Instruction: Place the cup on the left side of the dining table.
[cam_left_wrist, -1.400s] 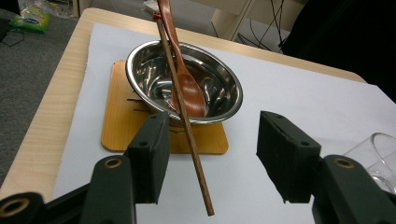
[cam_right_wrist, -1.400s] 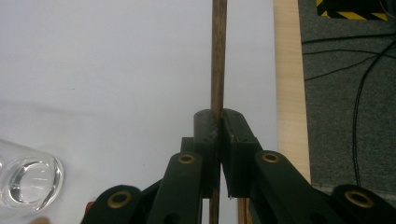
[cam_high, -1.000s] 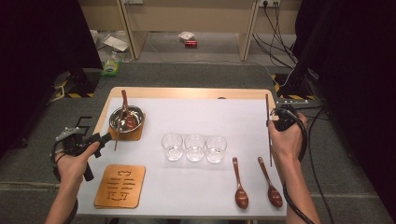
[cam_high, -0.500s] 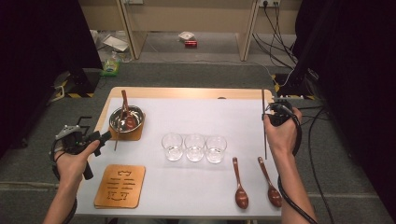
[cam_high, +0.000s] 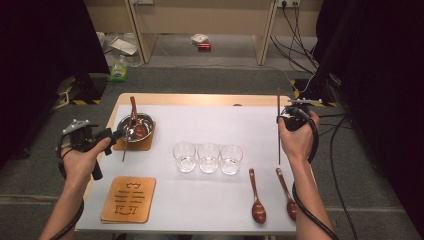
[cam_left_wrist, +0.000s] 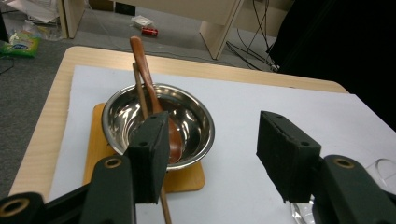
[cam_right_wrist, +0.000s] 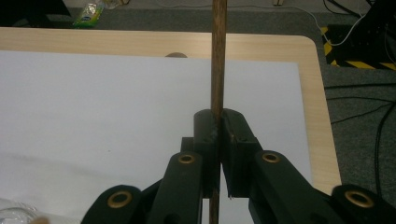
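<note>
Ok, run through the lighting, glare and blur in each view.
High view: white table cover evenly lit, room sides black. Left gripper view: sharp reflections glare inside the steel bowl, near pads soft. Right gripper view: cover washes out bright, chopstick slightly blurred.

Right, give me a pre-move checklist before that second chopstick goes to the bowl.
1. Right tongs clamped on the chopstick: ok, jaws shut on it, and it stands upright in the high view.
2. Left tongs free: ok, jaws open with nothing between them.
3. Bowl seated on its wooden coaster: ok.
4. Room in the bowl: ok, but a wooden spoon and the other chopstick already lean inside.
5. Path across the table: cannot tell; three glasses stand in a row in the middle.
6. Two spoons near the right forearm: ok, lying apart from it.
</note>
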